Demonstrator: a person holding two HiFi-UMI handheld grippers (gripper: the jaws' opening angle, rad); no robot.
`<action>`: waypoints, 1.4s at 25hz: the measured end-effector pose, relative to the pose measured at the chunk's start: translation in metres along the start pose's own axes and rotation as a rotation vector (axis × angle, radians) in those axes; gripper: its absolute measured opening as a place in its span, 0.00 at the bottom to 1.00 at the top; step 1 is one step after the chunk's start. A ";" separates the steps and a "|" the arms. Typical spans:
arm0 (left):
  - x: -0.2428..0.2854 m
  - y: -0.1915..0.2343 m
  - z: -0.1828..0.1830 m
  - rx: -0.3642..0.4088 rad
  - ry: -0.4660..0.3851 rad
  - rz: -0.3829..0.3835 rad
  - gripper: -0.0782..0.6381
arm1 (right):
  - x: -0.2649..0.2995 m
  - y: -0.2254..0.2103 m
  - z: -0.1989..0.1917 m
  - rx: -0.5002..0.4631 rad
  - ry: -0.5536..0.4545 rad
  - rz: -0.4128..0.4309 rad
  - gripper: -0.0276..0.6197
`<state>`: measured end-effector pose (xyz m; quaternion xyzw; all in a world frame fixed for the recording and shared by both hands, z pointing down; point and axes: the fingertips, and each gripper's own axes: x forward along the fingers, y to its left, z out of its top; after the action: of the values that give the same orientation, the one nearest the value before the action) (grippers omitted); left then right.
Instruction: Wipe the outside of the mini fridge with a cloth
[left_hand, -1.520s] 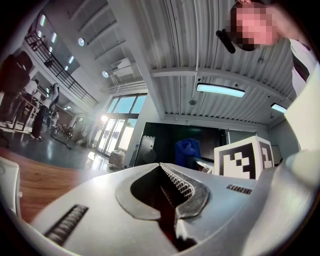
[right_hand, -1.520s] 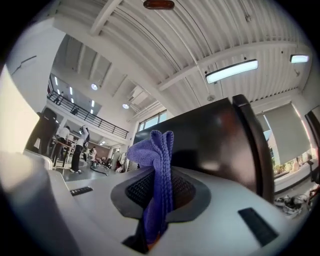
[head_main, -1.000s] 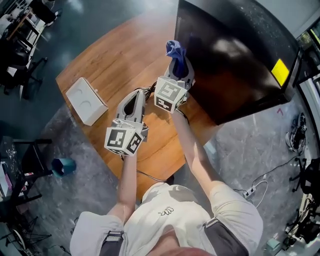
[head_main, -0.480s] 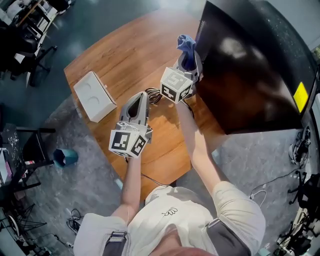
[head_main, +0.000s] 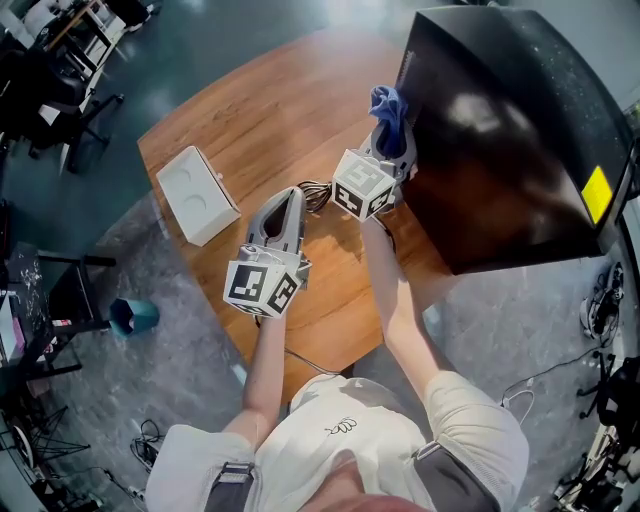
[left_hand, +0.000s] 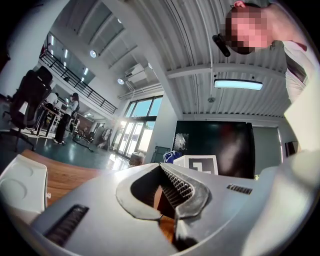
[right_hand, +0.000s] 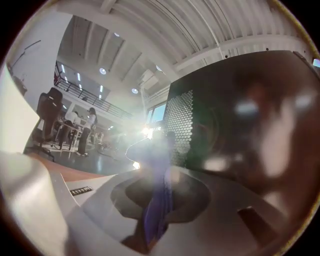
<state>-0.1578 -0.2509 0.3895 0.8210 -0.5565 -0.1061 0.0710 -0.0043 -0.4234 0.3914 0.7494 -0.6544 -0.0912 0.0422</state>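
A dark teal floor with office chairs and desks at its far edge surrounds a round wooden table (head_main: 260, 130). The black mini fridge (head_main: 500, 150) stands on the table's right part. It lies just to the right of the right gripper's jaws and ahead and to the right of the left gripper's jaws. In the right gripper view its glossy wall (right_hand: 240, 125) fills the space right of the jaws, with a perforated panel (right_hand: 182, 120) just beyond their tips.

The right gripper (head_main: 392, 135) has its jaws closed on a blue cloth (head_main: 388, 105). The cloth bunches out past the jaw tips, right beside the fridge's near corner; I cannot tell whether it touches. In that gripper's own view the cloth (right_hand: 157, 200) runs as a purple-blue strip between the jaws.

The left gripper (head_main: 283, 205) hovers over the table. Its jaw tips are together with nothing between them, and wood shows through the gap behind its ribbed pads (left_hand: 177, 187).

A white box (head_main: 198, 195) lies to the left of the left jaws, well apart. A dark cable (head_main: 315, 190) coils on the wood between the two grippers. A yellow sticker (head_main: 595, 188) sits on the fridge's top, far right of both jaws.
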 end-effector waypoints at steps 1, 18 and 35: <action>-0.001 -0.003 0.001 0.001 -0.001 -0.004 0.12 | -0.005 -0.004 0.000 -0.002 0.002 -0.005 0.14; -0.022 -0.073 0.017 0.010 -0.020 -0.105 0.12 | -0.095 -0.100 -0.010 -0.052 0.025 -0.120 0.14; -0.035 -0.120 0.011 0.004 0.010 -0.198 0.12 | -0.181 -0.190 -0.018 -0.086 0.039 -0.241 0.14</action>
<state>-0.0657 -0.1744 0.3539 0.8726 -0.4726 -0.1075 0.0612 0.1616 -0.2187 0.3894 0.8219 -0.5540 -0.1091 0.0758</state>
